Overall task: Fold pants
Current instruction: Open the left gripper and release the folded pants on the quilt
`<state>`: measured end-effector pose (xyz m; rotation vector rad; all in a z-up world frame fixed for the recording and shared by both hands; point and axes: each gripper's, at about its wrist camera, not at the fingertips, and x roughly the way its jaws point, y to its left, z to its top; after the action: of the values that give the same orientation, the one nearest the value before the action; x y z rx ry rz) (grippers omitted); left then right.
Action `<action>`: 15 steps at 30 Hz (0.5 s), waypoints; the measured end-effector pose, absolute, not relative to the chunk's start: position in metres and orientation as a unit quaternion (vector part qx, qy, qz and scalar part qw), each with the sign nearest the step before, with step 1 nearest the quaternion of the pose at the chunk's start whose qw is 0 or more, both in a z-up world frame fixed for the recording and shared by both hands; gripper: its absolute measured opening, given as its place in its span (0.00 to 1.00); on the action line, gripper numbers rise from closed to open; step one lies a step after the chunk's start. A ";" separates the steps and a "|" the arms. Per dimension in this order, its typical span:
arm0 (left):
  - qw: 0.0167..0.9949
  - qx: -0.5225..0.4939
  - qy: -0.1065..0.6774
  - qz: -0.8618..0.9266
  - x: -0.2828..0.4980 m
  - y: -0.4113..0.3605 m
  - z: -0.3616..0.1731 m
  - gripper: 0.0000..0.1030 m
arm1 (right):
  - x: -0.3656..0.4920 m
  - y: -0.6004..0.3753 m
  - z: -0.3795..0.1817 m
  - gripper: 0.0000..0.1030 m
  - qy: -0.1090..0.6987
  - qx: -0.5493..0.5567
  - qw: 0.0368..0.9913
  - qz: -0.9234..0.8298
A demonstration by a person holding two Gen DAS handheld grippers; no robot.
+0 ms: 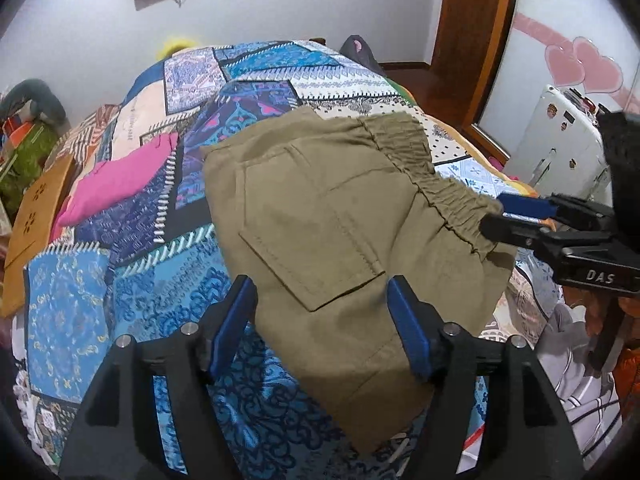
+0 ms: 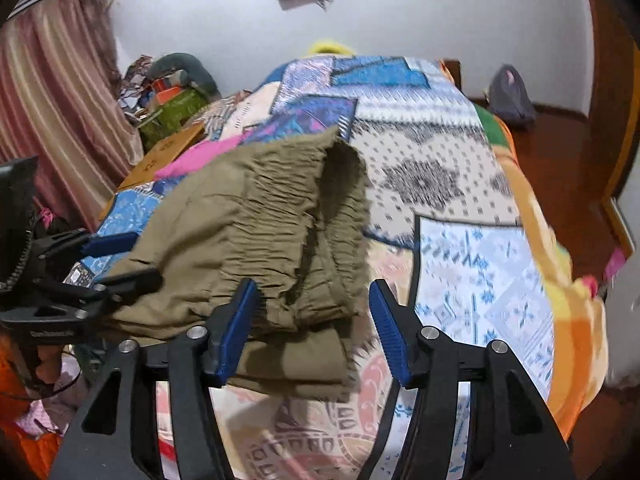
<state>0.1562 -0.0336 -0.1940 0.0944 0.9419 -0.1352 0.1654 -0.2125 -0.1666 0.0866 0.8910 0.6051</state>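
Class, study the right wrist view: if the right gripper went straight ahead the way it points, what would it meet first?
Most likely the olive pants: their gathered elastic waistband lies between the open fingers of the right gripper. Depth is unclear, so it may already touch.

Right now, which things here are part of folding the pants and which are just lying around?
Part of the job: olive pants, left gripper, right gripper.

Lying about: pink cloth, cardboard box, patchwork bedspread.

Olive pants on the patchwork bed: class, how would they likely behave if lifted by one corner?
The olive pants would probably droop; the cloth already sags and wrinkles. The gathered waistband likely stretches. They look light, so folds could slip apart.
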 end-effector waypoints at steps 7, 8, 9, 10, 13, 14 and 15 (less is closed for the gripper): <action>0.910 0.059 0.408 -0.045 0.178 -0.007 -0.152 0.67 | 0.153 -0.210 -0.140 0.53 0.397 0.019 0.876 0.274; 0.911 0.062 0.405 -0.042 0.183 -0.003 -0.149 0.67 | 0.151 -0.211 -0.136 0.53 0.392 0.023 0.877 0.276; 0.912 0.061 0.404 -0.044 0.191 0.004 -0.146 0.67 | 0.149 -0.210 -0.133 0.54 0.388 0.024 0.878 0.278; 0.911 0.059 0.405 -0.046 0.197 0.008 -0.145 0.67 | 0.147 -0.209 -0.129 0.55 0.384 0.024 0.880 0.279; 0.908 0.056 0.413 -0.035 0.222 0.023 -0.151 0.67 | 0.144 -0.202 -0.125 0.55 0.377 0.019 0.882 0.281; 0.906 0.050 0.420 -0.031 0.231 0.028 -0.155 0.67 | 0.144 -0.200 -0.126 0.55 0.378 0.020 0.881 0.283; 0.900 0.036 0.433 -0.031 0.243 0.035 -0.162 0.67 | 0.144 -0.198 -0.127 0.55 0.381 0.023 0.880 0.284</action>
<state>0.2433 0.0354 -0.1619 0.0751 0.8955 -0.0637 0.1437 -0.1977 -0.1272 0.0469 0.7942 0.5909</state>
